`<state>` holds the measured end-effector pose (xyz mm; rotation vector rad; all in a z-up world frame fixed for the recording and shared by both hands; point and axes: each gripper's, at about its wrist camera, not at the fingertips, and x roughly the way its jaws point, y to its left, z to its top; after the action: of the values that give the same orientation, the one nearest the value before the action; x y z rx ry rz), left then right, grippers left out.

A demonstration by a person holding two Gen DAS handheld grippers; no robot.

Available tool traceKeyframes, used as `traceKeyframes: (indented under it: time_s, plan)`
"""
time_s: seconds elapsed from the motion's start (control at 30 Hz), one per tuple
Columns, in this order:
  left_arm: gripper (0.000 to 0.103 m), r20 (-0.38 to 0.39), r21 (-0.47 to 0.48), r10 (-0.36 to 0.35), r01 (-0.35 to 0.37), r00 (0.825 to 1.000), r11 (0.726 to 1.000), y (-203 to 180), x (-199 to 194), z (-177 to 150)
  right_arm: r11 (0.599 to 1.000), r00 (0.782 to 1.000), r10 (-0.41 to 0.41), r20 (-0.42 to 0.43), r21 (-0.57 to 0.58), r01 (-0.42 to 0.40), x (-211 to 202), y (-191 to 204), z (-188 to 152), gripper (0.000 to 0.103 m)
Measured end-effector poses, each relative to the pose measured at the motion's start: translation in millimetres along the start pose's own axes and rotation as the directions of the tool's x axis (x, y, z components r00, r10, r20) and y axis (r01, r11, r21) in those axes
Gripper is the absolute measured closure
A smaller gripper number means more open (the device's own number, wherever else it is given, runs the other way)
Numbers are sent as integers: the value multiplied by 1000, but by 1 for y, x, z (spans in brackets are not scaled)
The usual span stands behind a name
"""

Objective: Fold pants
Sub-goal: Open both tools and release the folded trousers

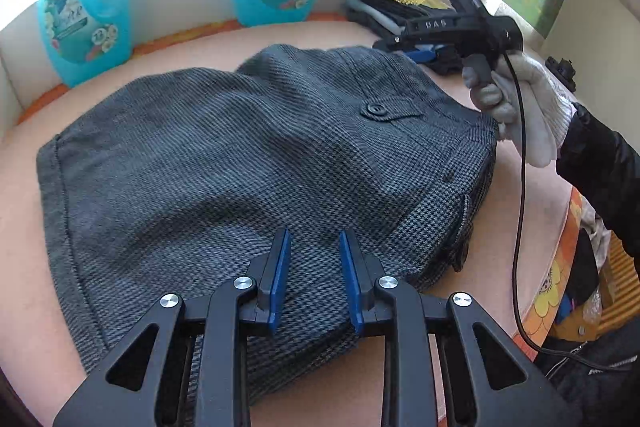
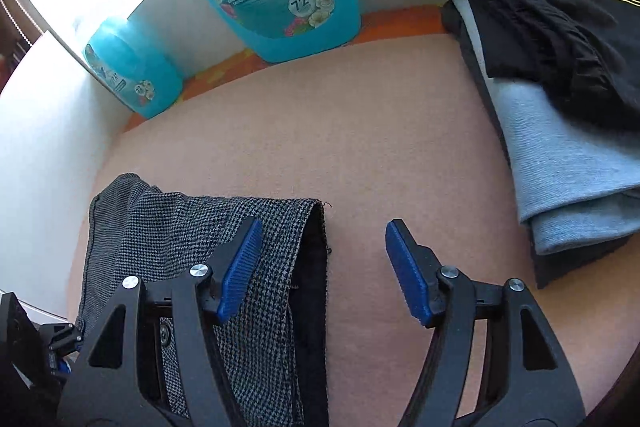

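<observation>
Grey houndstooth pants lie folded mid-worktop, waistband toward 3 o'clock. Left gripper fingers slightly parted above the cloth, holding nothing. Right gripper fingers wide, empty, over the waistband edge. Fabric looks soft, medium-weight; grip thick waistband or hem.

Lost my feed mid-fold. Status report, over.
Left gripper and right gripper open, holding nothing. Grey pants folded on the mat. Folded clothes stack sits right, apart; nothing in the way.
</observation>
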<state>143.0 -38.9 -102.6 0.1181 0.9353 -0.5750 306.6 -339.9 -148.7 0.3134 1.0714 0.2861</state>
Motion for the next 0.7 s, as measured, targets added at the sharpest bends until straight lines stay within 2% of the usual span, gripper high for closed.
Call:
traceKeyframes:
  time_s: [0.1,0.17,0.2,0.23,0.27,0.33,0.47,0.53,0.57,0.6,0.7]
  plan:
    - [79,54,-78,68,-64,996,995,30,-23,1,999,998,52,-27,-6,-52,10,6,0,35]
    - [79,44,-126,118,-112,992,986,52,-28,-3,997,996,82,-31,-11,-83,12,9,-2,38]
    - [79,30,-148,145,-139,989,979,61,-28,-6,993,993,115,-36,-6,-115,13,10,-3,60]
    - [79,13,-167,162,-157,987,973,68,-26,-10,990,989,140,-42,1,-140,13,13,-5,72]
    - [79,-4,-181,171,-169,985,969,74,-24,-14,991,991,132,-28,-2,-132,9,17,-7,81]
    - [79,-27,-201,185,-187,982,962,80,-17,-20,993,993,114,3,-38,-114,-2,29,-12,88]
    - [79,-26,-203,188,-190,982,961,80,-10,-26,990,994,43,96,-137,-30,-37,55,-20,93]
    - [79,-24,-187,197,-198,980,962,78,-9,-26,980,983,-80,165,-169,108,-50,61,-20,95]
    - [79,-25,-184,198,-199,980,962,77,-9,-26,974,976,-120,184,-169,152,-52,60,-19,96]
    - [79,-25,-182,198,-199,980,963,77,-9,-25,970,969,-164,184,-150,193,-51,55,-17,96]
    - [79,-24,-175,199,-200,980,964,76,-8,-25,972,971,-198,131,-102,212,-34,39,-14,96]
